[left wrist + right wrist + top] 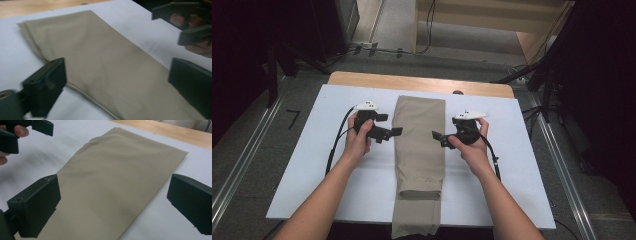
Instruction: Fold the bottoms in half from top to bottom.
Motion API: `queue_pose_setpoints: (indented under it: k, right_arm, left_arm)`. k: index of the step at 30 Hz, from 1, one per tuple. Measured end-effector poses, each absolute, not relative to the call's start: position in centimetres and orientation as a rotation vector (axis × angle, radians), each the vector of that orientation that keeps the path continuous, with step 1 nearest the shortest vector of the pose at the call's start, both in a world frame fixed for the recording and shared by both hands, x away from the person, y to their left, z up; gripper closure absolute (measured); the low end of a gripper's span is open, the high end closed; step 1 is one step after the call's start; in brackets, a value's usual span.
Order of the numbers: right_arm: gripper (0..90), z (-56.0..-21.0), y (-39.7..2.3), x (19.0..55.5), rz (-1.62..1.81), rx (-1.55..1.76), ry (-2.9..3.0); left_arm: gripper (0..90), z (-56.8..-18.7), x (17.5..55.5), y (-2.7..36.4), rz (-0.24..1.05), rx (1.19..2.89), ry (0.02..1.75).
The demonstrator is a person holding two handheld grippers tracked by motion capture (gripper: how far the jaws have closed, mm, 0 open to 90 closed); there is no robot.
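Item under inspection: a pair of folded khaki trousers [419, 145] lying flat as a long narrow strip down the middle of the white worktop [512, 150]. In the high view the strip runs from 12 o'clock to 6 o'clock. Its far end lies square near the bare wooden edge [422, 81] of the worktop. Its near end hangs over the front edge at 6 o'clock. A fold line crosses the cloth low down, toward the near end. The fabric lies smooth, with slight rippling along one long edge in the left gripper view [105, 65] and a soft bulge near the far corner in the right gripper view [120, 180].

Left hand-held gripper [393, 133]: held at 9 o'clock of the trousers, just beside the left long edge, jaws pointing toward the cloth. Jaws stand wide apart; nothing is between the pads. In its own view the cloth lies beyond and below the jaws, and contact cannot be confirmed.

Right hand-held gripper [438, 137]: held at 3 o'clock of the trousers, just beside the right long edge, jaws pointing inward. Jaws stand wide apart and hold nothing. Its own view shows the cloth spanning the gap beyond the jaws.

Both hand-held grippers face each other across the strip at about mid-length. A black cable [334, 145] trails from the left unit toward the near edge.
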State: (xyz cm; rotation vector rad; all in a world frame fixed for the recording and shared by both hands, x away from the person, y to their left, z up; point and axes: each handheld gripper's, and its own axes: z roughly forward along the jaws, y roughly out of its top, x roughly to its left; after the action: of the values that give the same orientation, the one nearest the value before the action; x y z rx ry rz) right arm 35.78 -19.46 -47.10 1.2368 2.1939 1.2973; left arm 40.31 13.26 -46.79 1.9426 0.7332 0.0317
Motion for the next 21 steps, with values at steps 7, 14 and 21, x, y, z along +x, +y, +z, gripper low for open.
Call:
queue_pose_setpoints:
  k: [7,14,21]
  right_arm:
    - [0.0,-47.3,-18.9,30.8,1.340,1.195,2.210]
    - [0.0,-48.2,-18.4,25.6,1.350,1.137,2.248]
    - [0.0,-49.2,-18.1,21.4,1.359,1.098,2.319]
  left_arm:
    - [0.0,-47.1,35.7,13.7,0.001,1.919,0.698]
    - [0.0,-47.4,30.8,13.5,-0.007,1.950,0.650]
    - [0.0,-48.1,26.7,13.2,-0.053,1.967,0.582]
